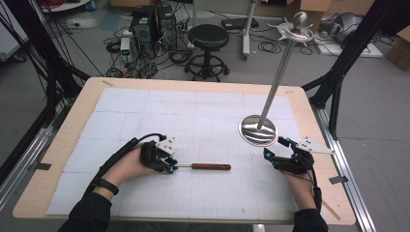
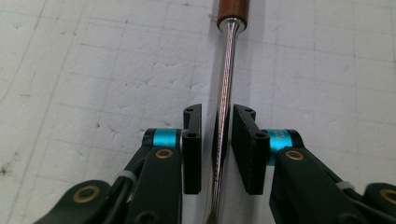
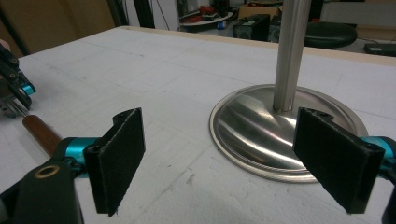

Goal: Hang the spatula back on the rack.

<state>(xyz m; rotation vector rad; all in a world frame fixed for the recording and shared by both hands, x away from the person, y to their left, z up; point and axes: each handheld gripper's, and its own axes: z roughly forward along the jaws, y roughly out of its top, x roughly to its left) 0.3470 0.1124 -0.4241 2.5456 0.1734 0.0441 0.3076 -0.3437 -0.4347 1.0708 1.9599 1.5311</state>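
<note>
A slim tool with a reddish-brown wooden handle and a bright steel shaft [image 1: 205, 166] is laid flat on the white gridded mat [image 1: 145, 111], near its front edge. The shaft is flanked closely by the jaws of the left gripper [image 2: 217, 135]; whether the pads actually press it cannot quite be told. The right gripper [image 3: 233, 158] is held wide open, gripping nothing, before a polished steel stand with a round base [image 3: 280, 135].
</note>
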